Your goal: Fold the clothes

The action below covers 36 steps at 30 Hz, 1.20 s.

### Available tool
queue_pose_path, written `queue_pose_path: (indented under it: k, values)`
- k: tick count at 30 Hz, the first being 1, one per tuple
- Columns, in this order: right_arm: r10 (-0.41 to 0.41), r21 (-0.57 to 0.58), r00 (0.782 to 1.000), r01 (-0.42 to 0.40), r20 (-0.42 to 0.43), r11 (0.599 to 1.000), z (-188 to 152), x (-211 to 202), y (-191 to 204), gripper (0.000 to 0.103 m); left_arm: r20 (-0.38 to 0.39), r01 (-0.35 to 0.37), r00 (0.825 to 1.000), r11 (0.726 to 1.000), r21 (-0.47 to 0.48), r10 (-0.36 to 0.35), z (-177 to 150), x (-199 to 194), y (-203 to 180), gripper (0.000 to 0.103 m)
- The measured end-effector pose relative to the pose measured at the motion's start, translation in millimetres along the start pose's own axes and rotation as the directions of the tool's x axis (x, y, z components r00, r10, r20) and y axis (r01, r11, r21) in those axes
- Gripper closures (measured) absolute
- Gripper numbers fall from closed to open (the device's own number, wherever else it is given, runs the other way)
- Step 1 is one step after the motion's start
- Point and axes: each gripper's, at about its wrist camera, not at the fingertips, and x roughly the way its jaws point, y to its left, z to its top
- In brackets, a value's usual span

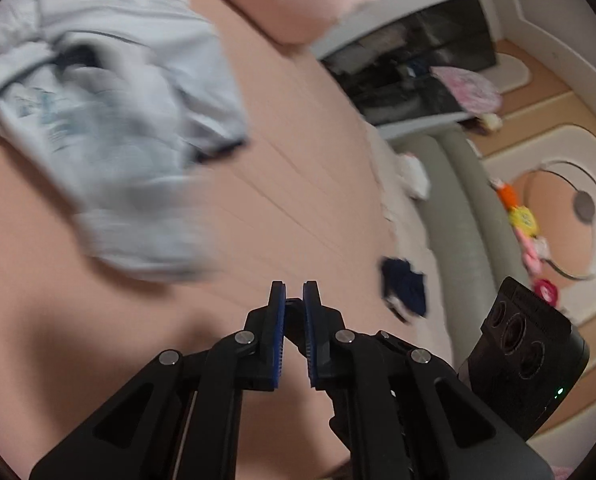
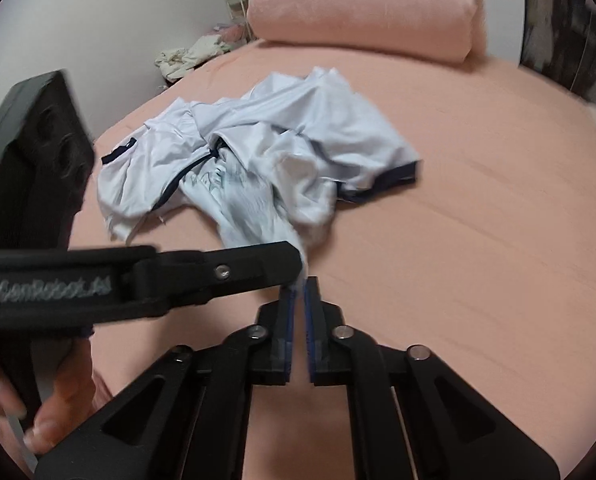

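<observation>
You had the pale blue shirt (image 2: 257,152) lying crumpled on the pink bed (image 2: 478,240), roughly at the middle of the mattress and short of the pink bolster (image 2: 362,8) at its head. It was bunched, with one navy-trimmed sleeve cuff thrown out to the right and a navy edge showing on the left, so no fold had yet been laid.

Your right tongs (image 2: 300,286) stood nearly pressed together, and a narrow tail of the shirt's near edge ran down into the slot between them. They appeared to be pinching that edge, though motion blur at the tips left this less than certain. That hold suited drawing the garment toward you to spread it.

Your left tongs (image 1: 293,290) were close together with only a slim gap. Something dark sat between the blue pads, and I could not tell whether it was cloth or part of the mechanism. In the right wrist view this tool lay across the frame, its tip right at the same tail of fabric, with your left hand (image 2: 25,400) gripping it. That position suggested the two tools were meeting at one edge to part along it.

A small navy item (image 1: 404,288) lay apart near the bed's side edge.
</observation>
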Motion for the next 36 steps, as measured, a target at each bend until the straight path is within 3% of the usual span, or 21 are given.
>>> queue_pose_path:
  k: [2, 5, 8, 10, 11, 12, 13, 16, 17, 23, 25, 26, 27, 29, 33, 36]
  values:
    - [-0.006, 0.014, 1.000, 0.006, 0.006, 1.000, -13, -23, -14, 0.103, -0.017, -0.030, 0.999, 0.998, 0.063, 0.031, -14, 6, -20, 0.094]
    - [-0.005, 0.033, 0.999, 0.006, -0.037, 0.999, -34, -42, -35, 0.102, 0.035, -0.122, 0.992, 0.992, 0.033, 0.121, -16, 0, -17, 0.093]
    - [0.000, 0.053, 0.998, 0.004, -0.065, 0.999, -48, -50, -45, 0.101, 0.093, -0.283, 0.955, 0.959, 0.006, 0.281, -12, -18, 2, 0.089]
    - [0.013, 0.054, 0.997, -0.009, -0.072, 0.999, -53, -49, -44, 0.097, 0.123, -0.353, 0.927, 0.935, -0.035, 0.355, -11, -26, 10, 0.074]
    - [0.013, 0.050, 0.997, -0.010, -0.077, 0.999, -54, -46, -42, 0.094, 0.135, -0.374, 0.915, 0.925, -0.061, 0.379, -10, -35, 19, 0.061]
    - [0.015, 0.048, 0.996, -0.011, -0.084, 0.999, -54, -42, -39, 0.091, 0.145, -0.395, 0.903, 0.915, -0.087, 0.404, -8, -43, 28, 0.054]
    - [0.019, 0.049, 0.996, -0.015, -0.093, 0.999, -54, -35, -34, 0.085, 0.157, -0.389, 0.901, 0.914, -0.114, 0.403, -8, -48, 36, 0.054]
    - [0.043, 0.035, 0.993, -0.039, -0.106, 0.999, -48, -15, -17, 0.068, 0.177, -0.372, 0.899, 0.912, -0.170, 0.400, -3, -63, 61, 0.054]
    - [0.049, 0.026, 0.993, -0.046, -0.108, 0.999, -45, -7, -11, 0.062, 0.163, -0.356, 0.909, 0.917, -0.177, 0.385, -1, -60, 67, 0.053]
    - [0.069, -0.002, 0.987, -0.070, -0.148, 0.998, -19, 53, 20, 0.055, 0.080, -0.261, 0.955, 0.940, -0.219, 0.284, 11, -41, 100, 0.052]
    - [0.062, -0.021, 0.987, -0.066, -0.149, 0.998, -12, 72, 29, 0.054, 0.068, -0.270, 0.956, 0.946, -0.179, 0.285, 12, -33, 101, 0.056]
    - [0.066, -0.031, 0.987, -0.071, -0.145, 0.997, -8, 80, 33, 0.054, 0.062, -0.273, 0.956, 0.949, -0.159, 0.286, 13, -29, 101, 0.077]
    - [0.072, -0.040, 0.988, -0.078, -0.139, 0.996, -6, 85, 36, 0.064, 0.060, -0.300, 0.949, 0.944, -0.138, 0.310, 14, -29, 103, 0.088]
    - [0.054, -0.067, 0.990, -0.064, -0.129, 0.996, -3, 95, 41, 0.092, 0.058, -0.295, 0.951, 0.947, -0.128, 0.304, 17, -28, 102, 0.090]
    - [0.051, -0.052, 0.994, -0.057, -0.099, 0.997, -6, 88, 40, 0.096, 0.065, -0.261, 0.963, 0.965, -0.040, 0.263, 18, -27, 80, 0.093]
    - [0.030, -0.045, 0.999, -0.031, -0.028, 0.999, -7, 56, 32, 0.097, 0.110, -0.286, 0.956, 0.949, 0.132, 0.273, 9, -31, 34, 0.094]
